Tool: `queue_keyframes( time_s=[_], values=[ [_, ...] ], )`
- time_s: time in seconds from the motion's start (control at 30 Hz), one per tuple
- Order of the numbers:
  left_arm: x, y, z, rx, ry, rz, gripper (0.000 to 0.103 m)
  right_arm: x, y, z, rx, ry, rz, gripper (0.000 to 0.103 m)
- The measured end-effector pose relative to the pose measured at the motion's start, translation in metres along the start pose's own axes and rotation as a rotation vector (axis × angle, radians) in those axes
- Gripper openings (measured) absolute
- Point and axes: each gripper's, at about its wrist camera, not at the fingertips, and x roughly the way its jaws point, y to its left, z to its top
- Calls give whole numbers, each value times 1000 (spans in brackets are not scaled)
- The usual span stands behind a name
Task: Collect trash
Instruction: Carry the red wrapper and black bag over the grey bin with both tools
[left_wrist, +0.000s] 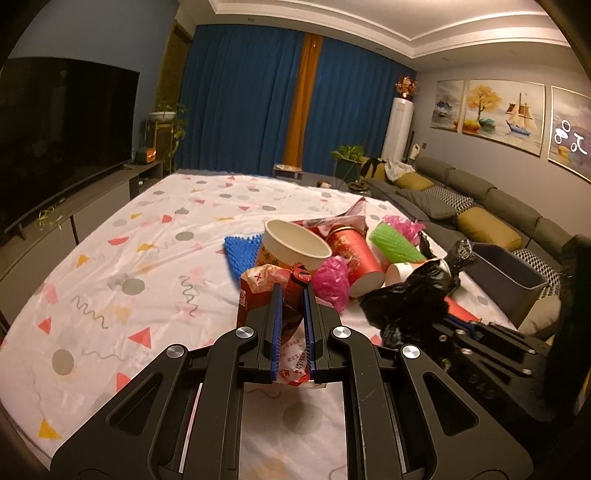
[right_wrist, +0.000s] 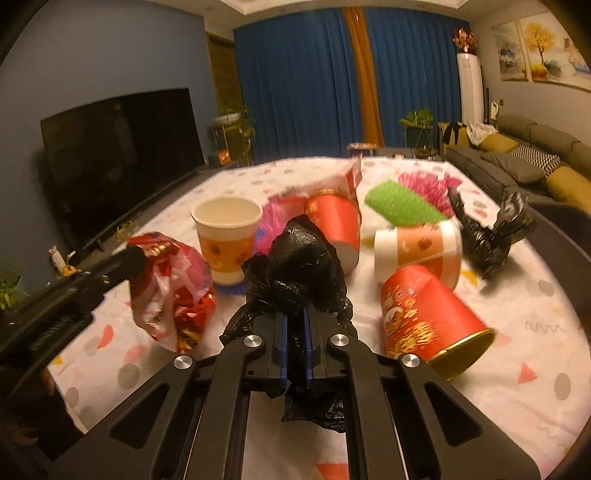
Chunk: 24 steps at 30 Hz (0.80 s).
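Pickup step: left tongs (left_wrist: 293, 295) clamp a red wrapper (left_wrist: 258, 291), right tongs (right_wrist: 295, 321) clamp a black bag (right_wrist: 301, 266). Next, carry both to the bin (left_wrist: 517, 280) at 3 o'clock.

The left half of the patterned tablecloth (left_wrist: 110, 266) lies bare, giving open passage toward the television (left_wrist: 62, 140). Ahead, an upright paper cup (right_wrist: 226, 236), tipped red cups (right_wrist: 430, 317), a lying white-and-orange cup (right_wrist: 417, 251), green mesh (right_wrist: 400, 208) and a crumpled black bag (right_wrist: 487, 232) crowd the centre and right. The grey bin (left_wrist: 509, 284) stands just off the right edge.
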Motion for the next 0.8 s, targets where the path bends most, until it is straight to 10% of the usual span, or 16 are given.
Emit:
queue_keyframes(
  time_s=[0.8],
  values=[
    [-4,-88,24,112,-78,-114,10,-84,-79,11,117,-169,-118,8]
  ],
)
